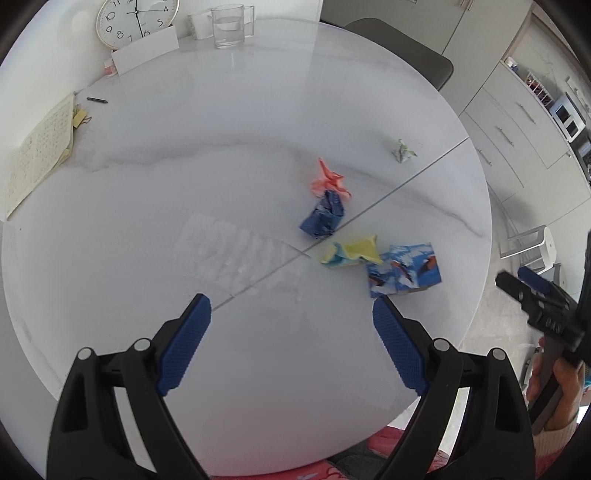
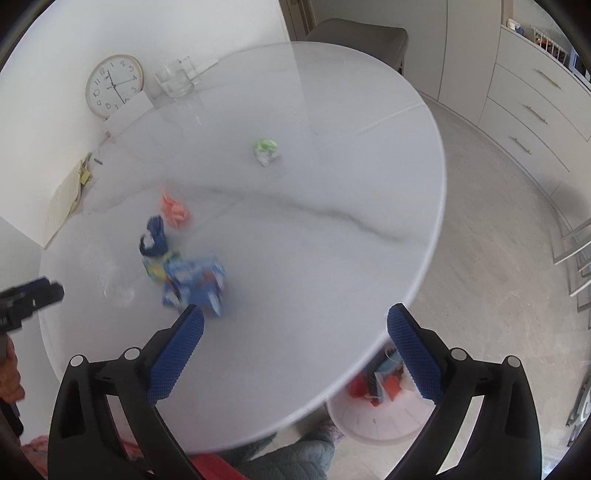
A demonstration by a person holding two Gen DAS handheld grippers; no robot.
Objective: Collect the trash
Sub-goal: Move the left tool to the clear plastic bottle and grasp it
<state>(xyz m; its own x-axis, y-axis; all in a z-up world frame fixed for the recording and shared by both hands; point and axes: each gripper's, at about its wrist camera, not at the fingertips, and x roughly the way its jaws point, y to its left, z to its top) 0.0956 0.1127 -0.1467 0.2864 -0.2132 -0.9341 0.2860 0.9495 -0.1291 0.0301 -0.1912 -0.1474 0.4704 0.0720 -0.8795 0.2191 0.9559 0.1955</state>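
Several crumpled scraps lie on the round white table (image 1: 147, 206): a blue-and-white wrapper (image 1: 404, 269), a yellow scrap (image 1: 351, 253), a dark blue piece (image 1: 324, 218), a pink piece (image 1: 328, 181) and a green-white piece (image 1: 403, 150). My left gripper (image 1: 291, 332) is open and empty above the table, short of them. My right gripper (image 2: 295, 339) is open and empty over the table's near edge; the blue-and-white wrapper (image 2: 195, 284) lies just beyond its left finger. A white bin (image 2: 380, 413) with trash stands on the floor under the table edge.
A clock (image 1: 136, 22), a glass mug (image 1: 231, 26), a white card (image 1: 146, 50), a pen (image 1: 96, 99) and a notebook (image 1: 37, 155) sit at the table's far left. A chair (image 1: 399, 55) stands behind. Cabinets (image 1: 517, 122) line the right.
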